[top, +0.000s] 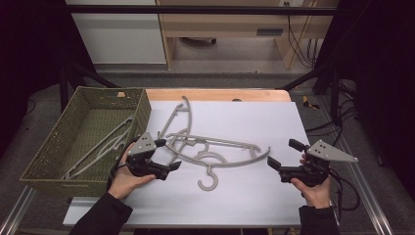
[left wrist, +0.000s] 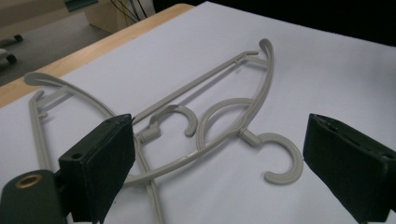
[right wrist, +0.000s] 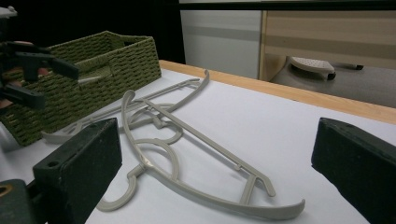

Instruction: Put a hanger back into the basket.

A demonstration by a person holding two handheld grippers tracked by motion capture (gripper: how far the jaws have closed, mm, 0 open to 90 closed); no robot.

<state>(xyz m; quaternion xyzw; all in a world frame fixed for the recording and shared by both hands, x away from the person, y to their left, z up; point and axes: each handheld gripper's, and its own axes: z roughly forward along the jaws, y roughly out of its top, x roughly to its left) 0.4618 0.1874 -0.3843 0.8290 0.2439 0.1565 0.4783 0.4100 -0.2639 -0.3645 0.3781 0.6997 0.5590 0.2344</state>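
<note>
Two grey plastic hangers lie crossed on the white sheet (top: 244,117). The front hanger (top: 222,141) points its hook (top: 208,182) toward me; the second hanger (top: 172,120) reaches back toward the basket. My left gripper (top: 168,154) hovers open at the hangers' left end, nothing between its jaws. In the left gripper view the front hanger's hook (left wrist: 297,156) and the second hanger's hook (left wrist: 180,108) lie just ahead of the open gripper (left wrist: 219,163). My right gripper (top: 283,152) is open beside the front hanger's right tip, with that hanger (right wrist: 205,140) ahead of it (right wrist: 215,172).
A green woven basket (top: 58,142) stands at the table's left with more grey hangers (top: 105,142) inside; the basket (right wrist: 93,79) is also in the right gripper view. A wooden table edge (top: 215,94) runs behind the sheet. Cables hang at the right (top: 342,117).
</note>
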